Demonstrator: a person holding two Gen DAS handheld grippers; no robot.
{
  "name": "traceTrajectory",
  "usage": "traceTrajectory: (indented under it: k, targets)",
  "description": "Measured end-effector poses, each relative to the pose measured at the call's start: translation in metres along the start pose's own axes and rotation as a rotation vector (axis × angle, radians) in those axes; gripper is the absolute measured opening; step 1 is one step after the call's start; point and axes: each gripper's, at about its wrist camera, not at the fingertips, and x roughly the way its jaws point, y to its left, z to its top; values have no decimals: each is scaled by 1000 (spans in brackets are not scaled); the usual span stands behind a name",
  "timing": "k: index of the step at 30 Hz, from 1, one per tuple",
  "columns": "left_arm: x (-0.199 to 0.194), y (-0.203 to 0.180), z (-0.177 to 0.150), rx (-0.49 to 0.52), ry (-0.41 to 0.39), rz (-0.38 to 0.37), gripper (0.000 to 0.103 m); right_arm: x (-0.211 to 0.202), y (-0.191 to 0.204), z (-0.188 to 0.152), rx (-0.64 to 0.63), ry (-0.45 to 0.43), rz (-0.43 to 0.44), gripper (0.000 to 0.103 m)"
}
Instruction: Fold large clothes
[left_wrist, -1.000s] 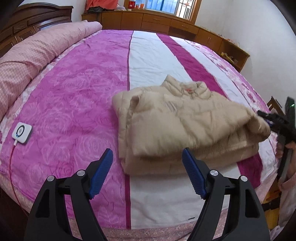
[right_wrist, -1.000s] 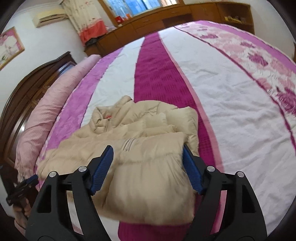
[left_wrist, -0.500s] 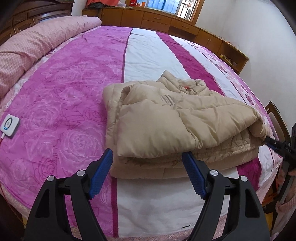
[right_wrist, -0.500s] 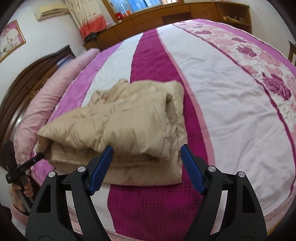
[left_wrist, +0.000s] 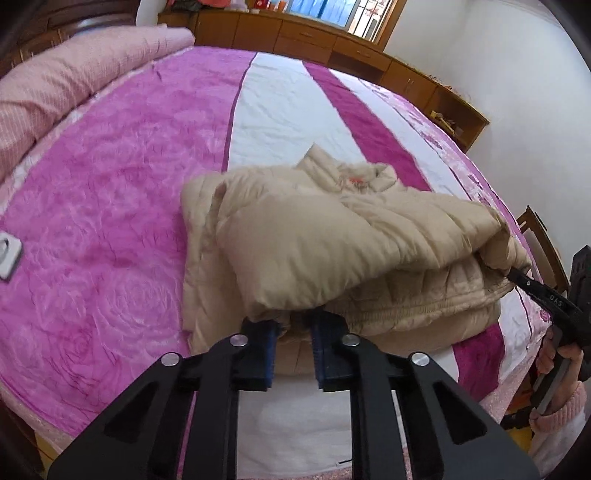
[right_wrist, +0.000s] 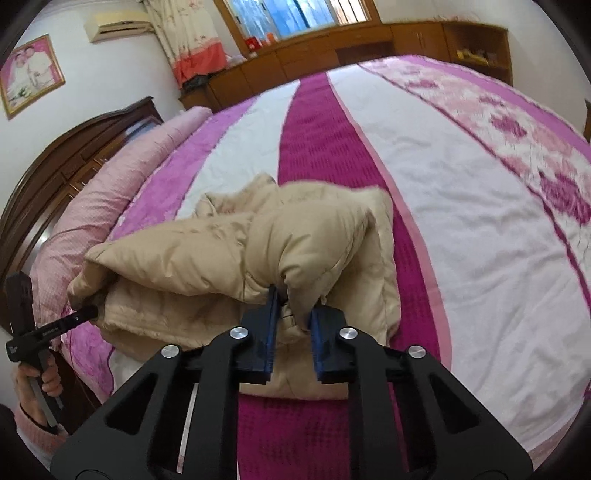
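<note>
A beige padded jacket (left_wrist: 332, 251) lies folded in thick layers on the pink, white and magenta bedspread (left_wrist: 110, 184). My left gripper (left_wrist: 293, 332) is shut on the near left edge of its upper layers and lifts them. My right gripper (right_wrist: 291, 314) is shut on the near right corner of the jacket (right_wrist: 229, 258), which bunches between the blue pads (right_wrist: 271, 325). The right gripper also shows at the right edge of the left wrist view (left_wrist: 546, 299), and the left gripper shows at the left edge of the right wrist view (right_wrist: 55, 328).
A rolled pink quilt (left_wrist: 74, 74) lies along the headboard side. A white controller (left_wrist: 7, 254) sits on the bed at the left. Wooden cabinets (left_wrist: 332, 44) line the far wall. A wooden chair (left_wrist: 543, 240) stands by the bed's right edge.
Both grippers moved in to the near edge of the jacket and closed on it. The gripped upper layers have risen off the lower ones.
</note>
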Motion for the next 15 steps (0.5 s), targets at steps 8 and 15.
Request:
traceTrajectory:
  k: [8,15]
  targets:
    - [-5,-12,50,47,-58,57,15,8,11,45,5,-61,19,13]
    - [11,-19,90,91,-90,139,29,40,12,92,10,-82,-32,15]
